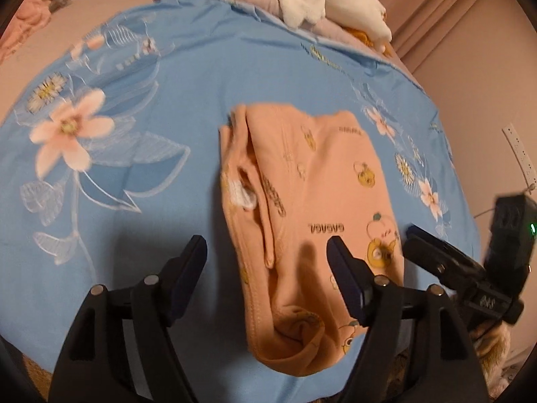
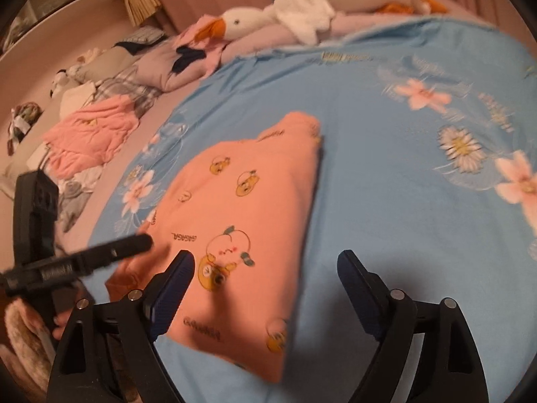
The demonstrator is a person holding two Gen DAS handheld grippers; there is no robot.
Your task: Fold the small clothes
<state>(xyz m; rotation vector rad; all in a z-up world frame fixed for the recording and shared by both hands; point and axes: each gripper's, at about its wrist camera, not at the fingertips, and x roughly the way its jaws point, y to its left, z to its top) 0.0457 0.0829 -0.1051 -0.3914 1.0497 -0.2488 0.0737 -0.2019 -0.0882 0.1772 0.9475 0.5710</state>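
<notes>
Peach garment (image 1: pixel 312 208) lies folded between both grippers' spread, empty jaws; only the right view shows the goose toy (image 2: pixel 312 3).

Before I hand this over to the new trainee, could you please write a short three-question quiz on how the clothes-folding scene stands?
1. True or false: the left gripper is clamped on the peach garment.
2. Multiple choice: the garment lies on A) a bare wooden table, B) a blue floral sheet, C) a grey carpet.
3. Short answer: which plush toy lies at the far edge of the bed?

Key: 1. False; its fingers stand apart, as do those of the right gripper. 2. B. 3. A white goose with an orange beak.
</notes>
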